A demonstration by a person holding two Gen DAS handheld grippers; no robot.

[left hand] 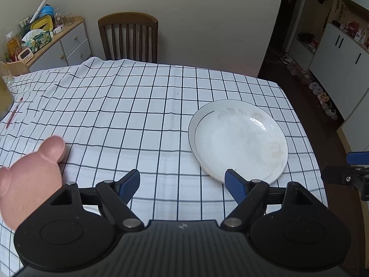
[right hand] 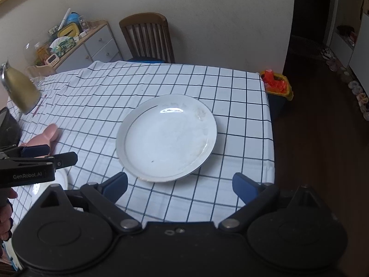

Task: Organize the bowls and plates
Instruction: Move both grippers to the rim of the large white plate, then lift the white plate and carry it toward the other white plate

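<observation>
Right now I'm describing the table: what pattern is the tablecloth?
White with a dark grid of squares; the tablecloth shows best in the right wrist view.

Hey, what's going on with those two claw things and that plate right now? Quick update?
Left gripper open, empty. Right gripper open, empty, facing the white plate. Plate flat on checked tablecloth, untouched. Pink bear-shaped item sits left, clear of it.

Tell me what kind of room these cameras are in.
Most likely a home dining room. A table under a checked tablecloth holds a white plate, a wooden dining chair stands at its far side, and a sideboard crowded with household clutter sits against the wall.
</observation>
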